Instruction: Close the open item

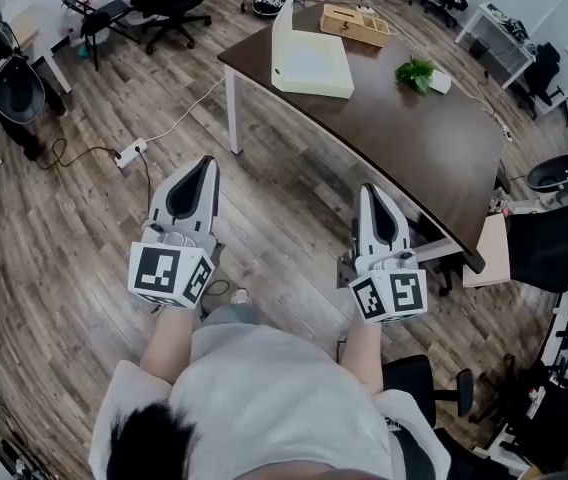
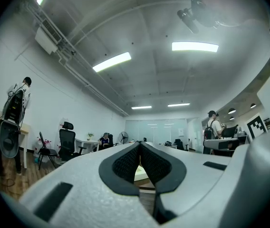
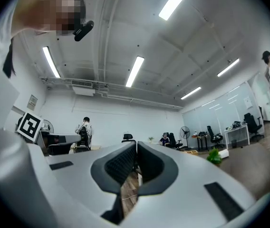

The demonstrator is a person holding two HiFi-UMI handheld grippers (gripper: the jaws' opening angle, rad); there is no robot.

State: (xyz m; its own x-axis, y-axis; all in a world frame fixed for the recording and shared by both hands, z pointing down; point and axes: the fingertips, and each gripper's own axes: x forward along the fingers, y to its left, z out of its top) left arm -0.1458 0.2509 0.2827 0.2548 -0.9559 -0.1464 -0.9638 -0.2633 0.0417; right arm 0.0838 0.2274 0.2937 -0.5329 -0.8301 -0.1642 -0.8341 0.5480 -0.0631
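Observation:
A pale cream case lies on the near left end of the dark table, its lid standing upright. Both grippers hang over the wooden floor, well short of the table and apart from the case. My left gripper points toward the table leg, jaws shut with nothing between them. My right gripper is near the table's front edge, also shut and empty. In the left gripper view the closed left gripper shows a sliver of the case below its tips. The right gripper view shows the right gripper closed.
On the table stand a wooden box and a small green plant. A power strip with cables lies on the floor to the left. Office chairs stand at the back, a black chair at the right.

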